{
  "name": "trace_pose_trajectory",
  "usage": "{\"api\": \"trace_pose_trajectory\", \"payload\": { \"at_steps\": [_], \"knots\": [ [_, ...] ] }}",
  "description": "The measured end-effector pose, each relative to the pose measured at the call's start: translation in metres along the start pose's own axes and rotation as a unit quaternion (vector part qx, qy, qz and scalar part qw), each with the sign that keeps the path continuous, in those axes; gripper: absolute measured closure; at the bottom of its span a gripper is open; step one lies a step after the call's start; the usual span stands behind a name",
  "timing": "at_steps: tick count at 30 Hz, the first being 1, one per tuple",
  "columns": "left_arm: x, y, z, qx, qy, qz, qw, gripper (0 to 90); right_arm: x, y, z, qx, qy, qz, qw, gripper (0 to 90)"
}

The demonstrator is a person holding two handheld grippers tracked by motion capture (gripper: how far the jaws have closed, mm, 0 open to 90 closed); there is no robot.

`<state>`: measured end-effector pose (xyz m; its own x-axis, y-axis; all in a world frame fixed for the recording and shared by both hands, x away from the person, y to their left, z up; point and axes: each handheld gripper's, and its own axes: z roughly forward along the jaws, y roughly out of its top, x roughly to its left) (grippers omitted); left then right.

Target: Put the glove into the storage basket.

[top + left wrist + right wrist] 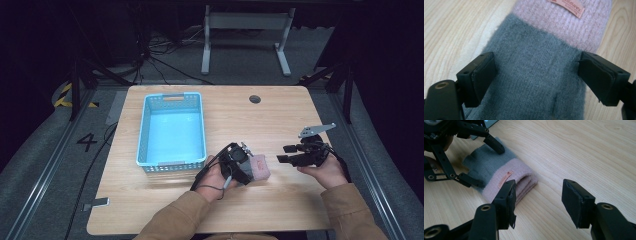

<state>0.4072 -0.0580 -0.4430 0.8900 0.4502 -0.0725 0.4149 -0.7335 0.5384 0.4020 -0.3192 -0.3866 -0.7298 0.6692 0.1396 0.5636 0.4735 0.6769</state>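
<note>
Left gripper point(536, 75): jaws spread wide, one on each side of the grey part of a folded glove point(534, 75), pads not pressing it. Glove: grey with pink cuff and small orange label, lying flat on the wooden table point(280, 200) near the front edge, right of the blue basket point(172, 131). Right gripper point(537, 200): jaws apart, empty, just right of the cuff.
</note>
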Motion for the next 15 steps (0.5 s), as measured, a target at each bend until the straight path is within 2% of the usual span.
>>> {"api": "trace_pose_trajectory", "payload": {
  "at_steps": [8, 15],
  "knots": [
    [-0.0028, -0.0006, 0.0023, 0.001, 0.01, 0.008, 0.9999, 15.1, 0.0002, 0.0003, -0.0001, -0.003, 0.004, 0.0, 1.0, 45.9],
    [-0.0045, -0.0015, 0.0031, -0.002, 0.018, 0.006, 0.9998, 17.7, -0.0003, 0.0, -0.0005, -0.006, 0.005, 0.002, 1.0, 45.8]
  ]
}}
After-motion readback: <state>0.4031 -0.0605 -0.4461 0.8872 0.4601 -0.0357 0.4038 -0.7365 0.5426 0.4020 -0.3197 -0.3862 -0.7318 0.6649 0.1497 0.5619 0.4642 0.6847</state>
